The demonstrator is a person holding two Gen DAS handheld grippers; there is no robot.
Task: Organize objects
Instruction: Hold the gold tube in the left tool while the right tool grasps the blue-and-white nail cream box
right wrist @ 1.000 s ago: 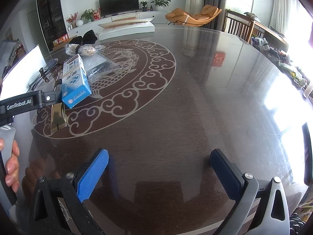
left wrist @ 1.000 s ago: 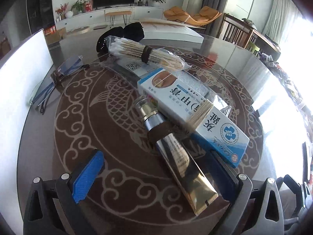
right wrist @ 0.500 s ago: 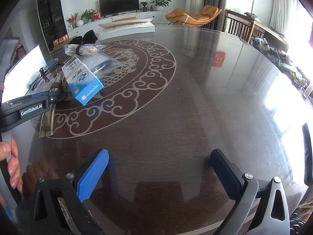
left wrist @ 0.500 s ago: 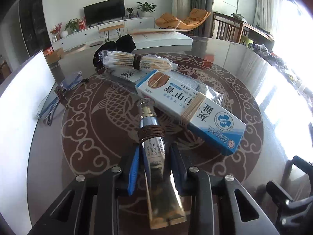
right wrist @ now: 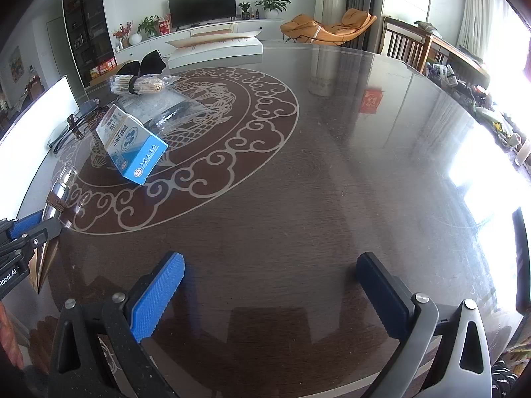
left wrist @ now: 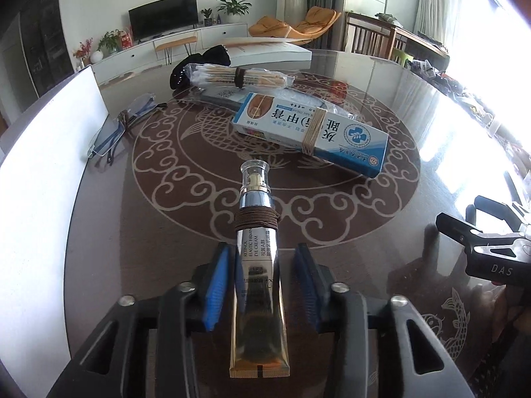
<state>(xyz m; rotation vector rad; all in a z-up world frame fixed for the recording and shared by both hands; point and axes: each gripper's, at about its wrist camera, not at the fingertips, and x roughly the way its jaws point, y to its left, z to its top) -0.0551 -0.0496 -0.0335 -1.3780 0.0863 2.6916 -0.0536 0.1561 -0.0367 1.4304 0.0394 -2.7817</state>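
Note:
A gold cream tube (left wrist: 255, 265) with a clear cap and a brown hair tie wound round it lies on the dark glass table (left wrist: 166, 232). It points away from me, between the jaws of my left gripper (left wrist: 264, 252). Those jaws are opening: the right blue pad stands off the tube and the left one is beside it. A blue-and-white ointment box (left wrist: 312, 129) with a rubber band lies beyond, and behind it a bagged bundle of cotton swabs (left wrist: 239, 78). My right gripper (right wrist: 268, 265) hangs open over bare table with nothing in it; the tube (right wrist: 61, 189) and box (right wrist: 132, 146) are far to its left.
Folded glasses (left wrist: 113, 132) lie by a white board (left wrist: 49, 152) on the left. A black cloth (left wrist: 199, 61) and a flat white box (left wrist: 265, 51) sit at the far edge, and a clear plastic bag (right wrist: 166, 109) lies under the ointment box. The right gripper (left wrist: 481, 248) shows at the right of the left wrist view.
My left gripper shut on the gold tube, drew it toward me away from the ointment box, then parted its jaws. The box shifted a little. The right gripper stayed still.

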